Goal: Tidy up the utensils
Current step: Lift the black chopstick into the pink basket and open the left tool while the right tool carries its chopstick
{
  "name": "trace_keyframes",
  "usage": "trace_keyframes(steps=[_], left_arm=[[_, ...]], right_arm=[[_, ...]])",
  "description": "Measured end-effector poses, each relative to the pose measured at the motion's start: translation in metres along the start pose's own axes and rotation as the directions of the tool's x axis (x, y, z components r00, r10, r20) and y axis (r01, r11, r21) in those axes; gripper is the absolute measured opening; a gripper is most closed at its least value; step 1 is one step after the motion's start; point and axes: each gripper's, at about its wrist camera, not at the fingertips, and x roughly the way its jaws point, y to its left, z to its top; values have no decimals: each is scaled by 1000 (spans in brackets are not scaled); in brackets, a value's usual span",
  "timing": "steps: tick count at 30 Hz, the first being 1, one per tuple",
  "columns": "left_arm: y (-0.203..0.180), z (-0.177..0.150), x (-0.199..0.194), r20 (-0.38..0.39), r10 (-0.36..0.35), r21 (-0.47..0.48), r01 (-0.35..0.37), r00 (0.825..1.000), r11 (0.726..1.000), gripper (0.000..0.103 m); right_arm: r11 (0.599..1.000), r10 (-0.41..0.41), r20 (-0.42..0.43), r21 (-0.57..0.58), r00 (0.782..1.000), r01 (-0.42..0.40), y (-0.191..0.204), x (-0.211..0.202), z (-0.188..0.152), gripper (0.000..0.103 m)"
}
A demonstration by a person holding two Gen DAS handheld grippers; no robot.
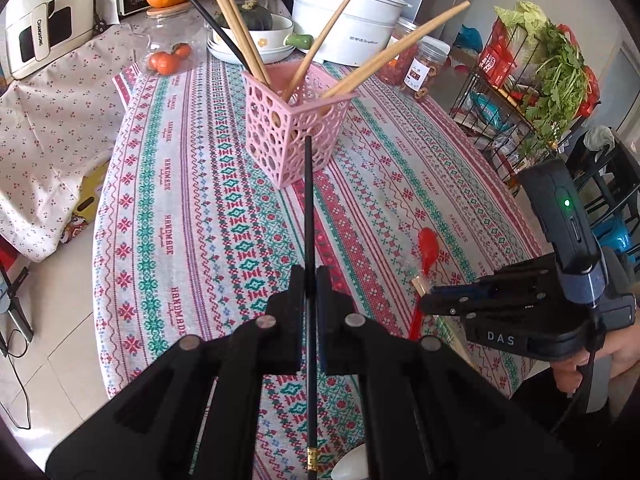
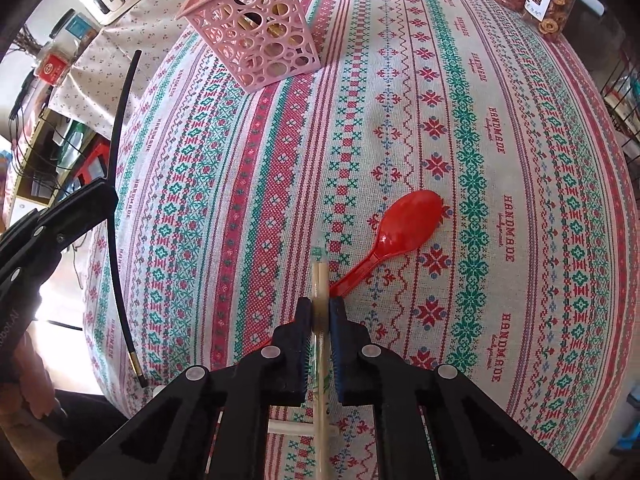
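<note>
Left tool (image 1: 308,280) clamps a black chopstick (image 1: 308,216); right tool (image 2: 320,312) clamps wooden chopsticks (image 2: 320,280) near the table edge.

Glossy plastic spoon (image 2: 404,224) (woven tablecloth (image 2: 500,120))

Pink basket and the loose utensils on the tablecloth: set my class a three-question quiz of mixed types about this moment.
1. True or false: the left gripper is shut on a black chopstick.
2. What does the right gripper grip? A) red spoon B) pale wooden chopsticks C) jar
3. Fill in: the red spoon lies on the ____.

Key: 1 true. 2 B, the wooden chopsticks. 3 tablecloth, outside the pink basket.
</note>
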Motion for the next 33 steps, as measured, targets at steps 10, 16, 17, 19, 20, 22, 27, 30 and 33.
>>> trace_keyframes(steps=[10,16,17,19,20,22,27,30,33], left_arm=[[-1,14,-37,167,38,8,-40,985,999,6],[-1,26,-71,317,69,-7,-70,946,997,6],[0,29,-77,348,78,-14,-78,934,997,6],[1,35,-89,411,99,-31,-95,906,995,6],[1,38,-95,443,110,-41,-102,890,994,6],[1,43,-106,501,126,-62,-110,856,992,6],[-4,60,-121,611,147,-95,-112,778,989,6],[-9,69,-121,647,140,-102,-97,750,990,6],[-15,78,-117,677,131,-97,-89,724,991,6]], right_arm=[[999,54,218,-14,974,-52,-2,-53,11,5],[996,85,460,-50,884,-70,1,-113,10,5],[996,86,497,-57,863,-66,2,-122,10,5],[996,89,564,-71,821,-59,4,-139,10,5],[995,92,595,-78,799,-56,4,-147,11,5],[995,91,654,-91,751,-42,7,-164,12,5],[994,102,733,-97,672,-44,9,-193,15,5],[994,110,745,-95,658,-60,8,-199,19,5],[993,119,750,-89,651,-79,6,-201,23,5]])
